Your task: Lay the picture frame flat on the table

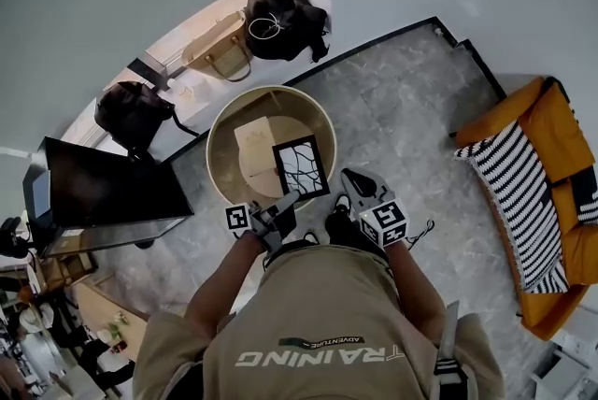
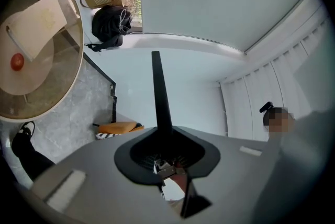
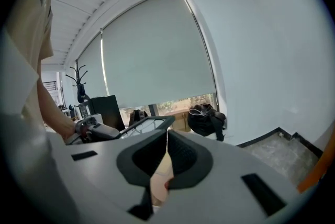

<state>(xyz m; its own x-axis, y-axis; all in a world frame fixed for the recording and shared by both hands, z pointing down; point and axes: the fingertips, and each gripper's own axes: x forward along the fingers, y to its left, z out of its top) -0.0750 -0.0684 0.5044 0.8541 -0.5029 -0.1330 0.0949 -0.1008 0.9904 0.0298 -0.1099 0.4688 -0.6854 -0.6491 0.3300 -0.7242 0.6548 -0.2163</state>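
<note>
Plainly, the left gripper (image 1: 271, 219) has its jaws clamped on the near corner of the picture frame (image 1: 301, 166), while the right gripper (image 1: 363, 194) sits just beside it, jaws together on nothing. The frame hangs tilted over the near edge of the round table (image 1: 211, 155) — not yet down, as I read it, so lowering it flat and letting go are both left. A cream sheet (image 1: 254, 146) lies on the tabletop. Around it — grey stone floor (image 1: 411, 108), bags (image 1: 280, 20) by the window, an orange sofa (image 1: 551, 136).
</note>
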